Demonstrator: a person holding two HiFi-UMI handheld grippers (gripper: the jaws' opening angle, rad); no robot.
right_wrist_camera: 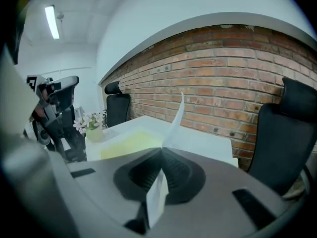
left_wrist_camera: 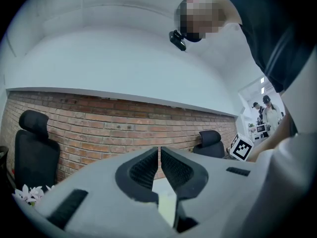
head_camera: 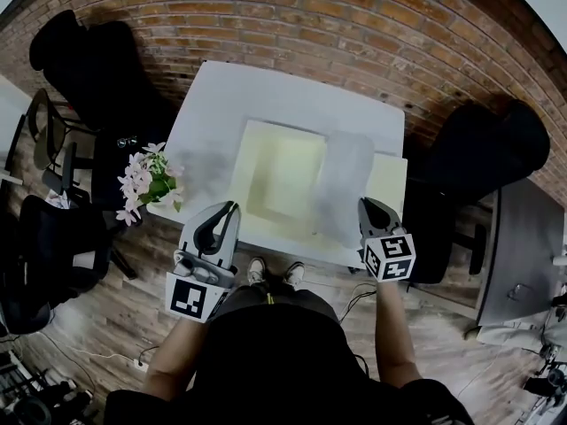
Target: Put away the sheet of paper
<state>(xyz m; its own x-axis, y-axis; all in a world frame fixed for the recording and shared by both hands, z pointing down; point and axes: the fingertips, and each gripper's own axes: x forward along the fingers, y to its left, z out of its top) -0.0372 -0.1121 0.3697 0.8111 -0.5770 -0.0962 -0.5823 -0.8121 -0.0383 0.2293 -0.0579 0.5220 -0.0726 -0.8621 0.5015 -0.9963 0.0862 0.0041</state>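
I see my right gripper (head_camera: pixel 370 204) (right_wrist_camera: pixel 162 150) clamped tight on the near edge of a thin white sheet of paper (head_camera: pixel 344 180) (right_wrist_camera: pixel 176 120). The sheet stands up from the jaws, raised above a white rectangular table (head_camera: pixel 266 87), over the right part of a pale yellow flat mat (head_camera: pixel 275 175) lying there. My left gripper (head_camera: pixel 232 207) (left_wrist_camera: pixel 159 150) is at the table's near edge, its jaws together with nothing between them. A small pot of pale pink flowers (head_camera: pixel 146 180) sits at the table's left corner. A red brick wall (head_camera: pixel 292 16) runs behind.
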